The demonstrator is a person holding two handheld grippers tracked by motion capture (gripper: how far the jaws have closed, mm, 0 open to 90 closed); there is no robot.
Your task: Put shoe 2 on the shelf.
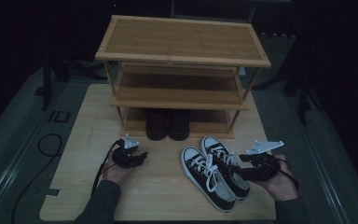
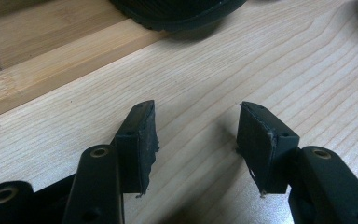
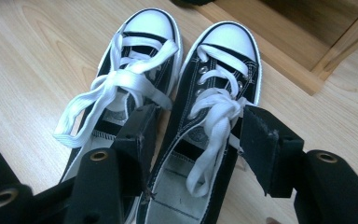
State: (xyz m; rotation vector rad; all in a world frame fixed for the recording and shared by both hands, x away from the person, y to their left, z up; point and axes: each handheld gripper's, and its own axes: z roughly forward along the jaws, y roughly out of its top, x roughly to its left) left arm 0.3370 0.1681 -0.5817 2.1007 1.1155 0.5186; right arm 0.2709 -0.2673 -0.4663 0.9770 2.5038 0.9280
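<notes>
A light wooden worktop (image 1: 163,186) carries everything here. At its far side stands a three-tier wooden shoe rack (image 1: 182,42), its top and middle shelves bare, with a pair of dark boots (image 1: 168,123) side by side on the bottom shelf, toes toward the person.

In front of the rack, right of centre, lies a pair of black canvas sneakers (image 1: 214,170) with white toe caps and white laces, set close together and angled, toes pointing toward the rack. In the right gripper view the right-hand sneaker (image 3: 205,140) lies between the two fingers, its opening and loose laces just below them, while the left-hand sneaker (image 3: 121,84) lies beside it, partly behind the left finger.

The right gripper (image 1: 242,169) is held in the person's right hand at the heel end of the sneakers, its fingers (image 3: 265,149) apart and straddling the nearer sneaker's collar; whether the pads touch the canvas cannot be told.

The left gripper (image 1: 142,156) sits in the left hand, well apart from the sneakers, low over bare worktop in front of the rack. Its fingers (image 2: 137,144) are spread with only wood grain between them, and the toe of a boot shows just ahead.
</notes>
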